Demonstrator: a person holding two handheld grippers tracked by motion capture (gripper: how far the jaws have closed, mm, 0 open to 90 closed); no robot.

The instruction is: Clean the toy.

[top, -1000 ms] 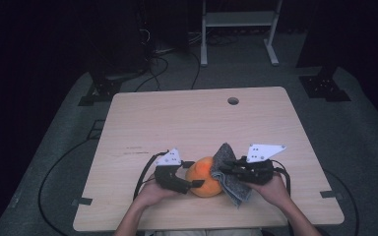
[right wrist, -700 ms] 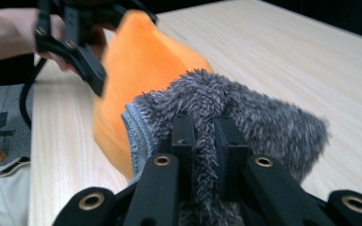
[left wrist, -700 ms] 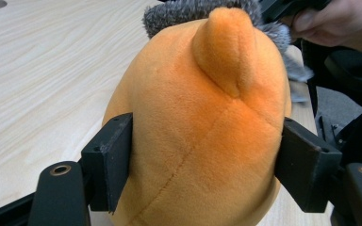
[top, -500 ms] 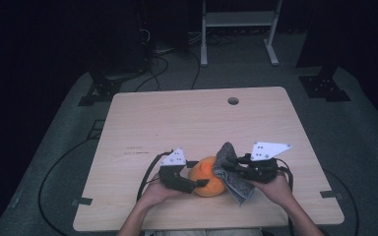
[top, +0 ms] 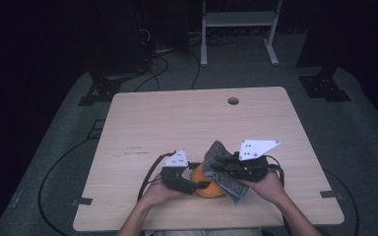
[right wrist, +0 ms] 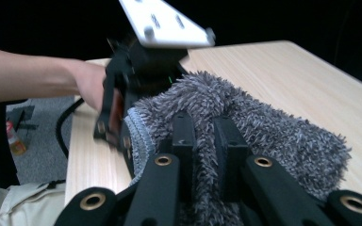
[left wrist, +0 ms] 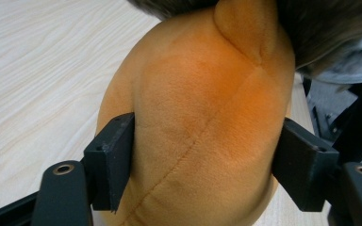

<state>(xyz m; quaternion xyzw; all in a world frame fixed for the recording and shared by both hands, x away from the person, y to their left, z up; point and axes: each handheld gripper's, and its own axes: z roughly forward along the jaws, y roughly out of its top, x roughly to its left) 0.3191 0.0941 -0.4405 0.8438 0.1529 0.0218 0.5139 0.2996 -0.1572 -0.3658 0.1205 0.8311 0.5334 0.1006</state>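
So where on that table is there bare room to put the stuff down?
The light wooden table is bare from its round cable hole to both side edges. Crowding is at the near edge: the left claw squeezes an orange plush toy, the right claw pinches a grey fluffy cloth.

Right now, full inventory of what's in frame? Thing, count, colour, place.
plush toy: 1, orange, near edge of the table, between the left gripper's pads
cloth: 1, grey and shaggy, draped over the plush toy's right side, pinched in the right gripper
table: 1, light wood, centre, round hole near its far edge
metal stand: 1, pale grey, on the floor beyond the table
floor cables: several, black, on the grey floor behind and left of the table
left gripper: 1, black with a grey plate, jaws have just been closing and press on the plush toy
right gripper: 1, black with a grey plate, shut on the cloth
hands: 2, from the bottom edge, one on each gripper
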